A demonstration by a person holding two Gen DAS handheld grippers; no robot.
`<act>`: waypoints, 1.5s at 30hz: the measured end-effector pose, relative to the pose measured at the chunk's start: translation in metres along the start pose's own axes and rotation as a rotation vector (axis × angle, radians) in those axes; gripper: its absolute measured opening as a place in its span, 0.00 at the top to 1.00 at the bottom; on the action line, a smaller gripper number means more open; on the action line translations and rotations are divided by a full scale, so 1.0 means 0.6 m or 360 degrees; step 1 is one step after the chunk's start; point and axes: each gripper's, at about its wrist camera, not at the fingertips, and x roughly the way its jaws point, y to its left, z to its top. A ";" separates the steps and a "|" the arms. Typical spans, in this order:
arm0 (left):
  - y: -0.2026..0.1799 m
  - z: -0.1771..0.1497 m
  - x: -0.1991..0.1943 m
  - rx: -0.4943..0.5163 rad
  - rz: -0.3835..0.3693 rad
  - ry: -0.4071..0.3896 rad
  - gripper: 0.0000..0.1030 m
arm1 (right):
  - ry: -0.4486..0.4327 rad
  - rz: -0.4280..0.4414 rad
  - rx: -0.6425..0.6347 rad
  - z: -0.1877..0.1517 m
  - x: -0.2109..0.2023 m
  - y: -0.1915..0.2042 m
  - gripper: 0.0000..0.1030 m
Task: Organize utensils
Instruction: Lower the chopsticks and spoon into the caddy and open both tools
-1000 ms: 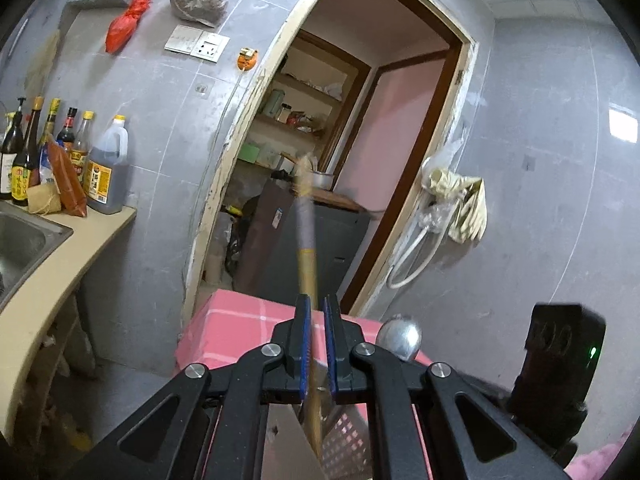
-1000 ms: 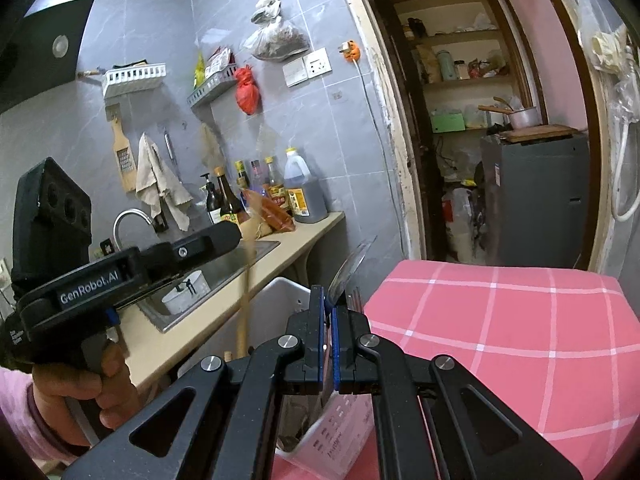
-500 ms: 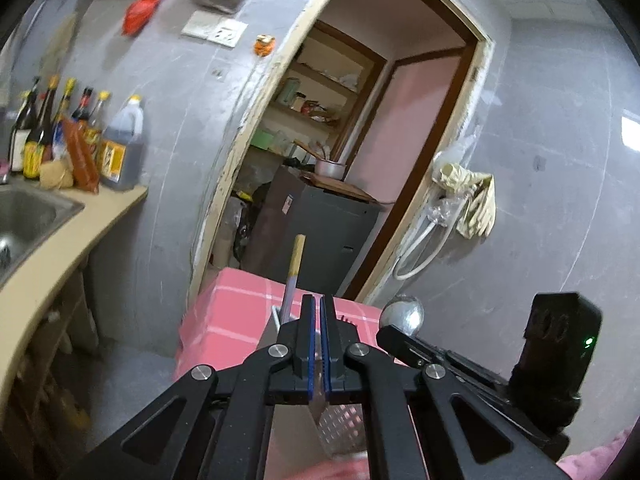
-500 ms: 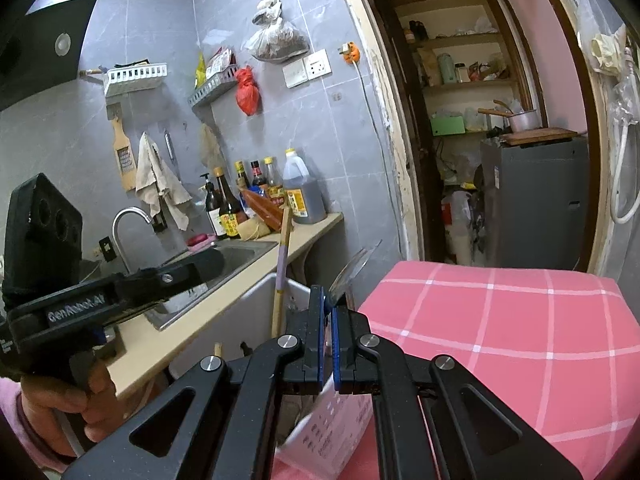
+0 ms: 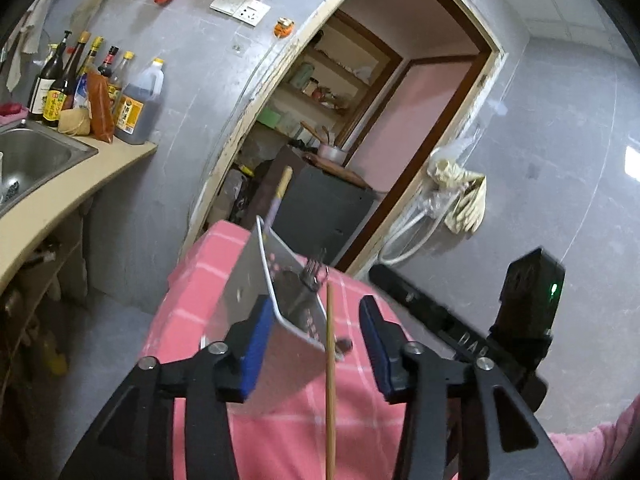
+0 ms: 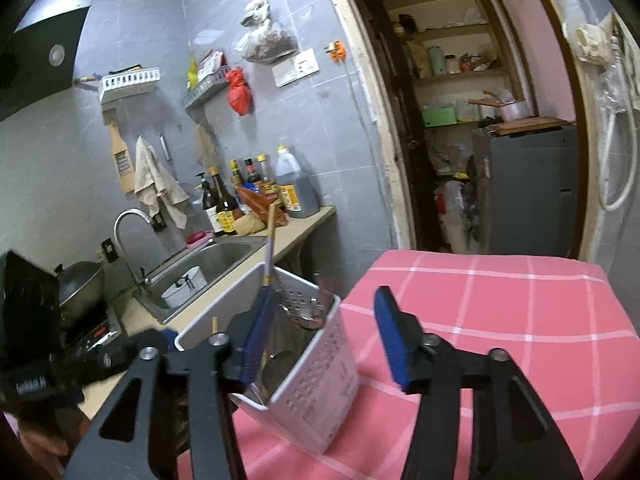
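So the biggest thing in both views was the pink checked tablecloth (image 6: pixel 500 320), filling the lower middle of each frame, with the kitchen counter (image 5: pixel 60 200) and its steel sink (image 6: pixel 208 264) off around 9 o'clock. On the cloth sat the white perforated utensil caddy (image 6: pixel 320 380), leaning a bit, right at the left edge of the table by the counter. The left gripper (image 5: pixel 312 344) had its blue-padded jaws spread wide apart with nothing between the pads, the caddy just ahead at 12 o'clock. The right gripper (image 6: pixel 324 340) was the same deal, jaws wide apart and empty, caddy sitting between and just below them toward 7 o'clock. A long wooden-tipped handle (image 6: pixel 270 240) stuck up out of the caddy's far corner at about 11 o'clock in the right view. A fork (image 5: pixel 314 272) poked its tines above the rim, and a thin bamboo chopstick (image 5: pixel 330 380) stood in the foreground of the left view, its lower end cut off by the frame.
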 end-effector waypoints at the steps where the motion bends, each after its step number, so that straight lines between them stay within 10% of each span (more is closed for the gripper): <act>1: 0.002 -0.003 0.005 -0.0017 0.0021 0.0029 0.57 | 0.0003 -0.0013 0.0007 -0.001 -0.004 -0.004 0.44; 10: -0.014 -0.055 0.033 -0.0105 0.0080 0.0236 0.59 | 0.0060 -0.0118 0.0094 -0.030 -0.044 -0.047 0.31; 15: -0.019 -0.069 0.065 -0.0118 0.0140 0.0369 0.93 | 0.0079 -0.0132 0.0120 -0.037 -0.053 -0.060 0.31; 33: -0.116 0.169 -0.037 0.0375 0.0186 -0.0228 0.93 | -0.0137 -0.0249 0.0255 -0.009 -0.135 -0.065 0.31; 45: -0.081 0.134 0.041 0.0576 0.0239 -0.0029 0.93 | -0.0156 -0.0491 0.0286 -0.051 -0.194 -0.009 0.31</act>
